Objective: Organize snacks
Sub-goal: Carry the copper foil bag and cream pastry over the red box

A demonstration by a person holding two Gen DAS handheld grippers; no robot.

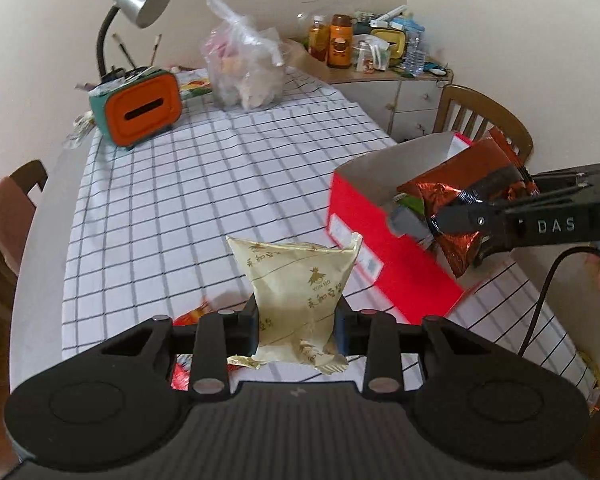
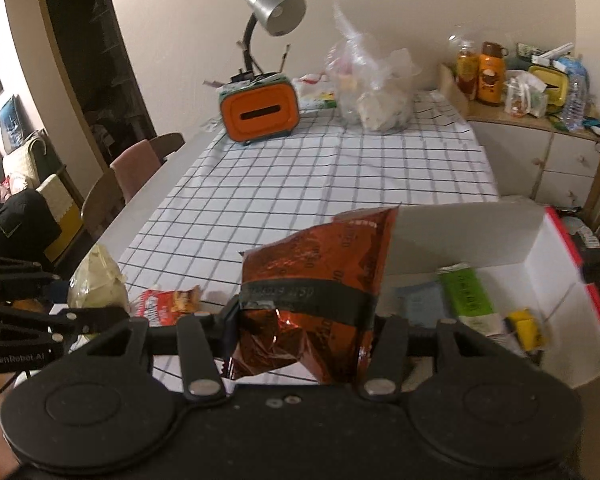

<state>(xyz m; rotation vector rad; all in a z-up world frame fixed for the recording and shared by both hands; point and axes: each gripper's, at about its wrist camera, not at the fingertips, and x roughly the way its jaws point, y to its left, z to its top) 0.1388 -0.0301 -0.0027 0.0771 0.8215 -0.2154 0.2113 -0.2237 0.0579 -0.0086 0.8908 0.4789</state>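
Both grippers are matte black: left gripper [image 1: 296,322] has silver rivets, right gripper [image 2: 300,328] white lettering and a black cable [image 1: 548,292].

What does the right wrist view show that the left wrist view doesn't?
Right wrist only: the inside of the red box, holding a green packet, a yellow packet and a pale blue one; also a dark doorway and a sofa area at far left.

Left wrist only: the box's red outer side and the full front of the cream snack packet in the left gripper.

Both: the copper-orange snack bag in the right gripper, checked tablecloth, desk lamp, orange tissue box, clear plastic bag, cluttered cabinet.
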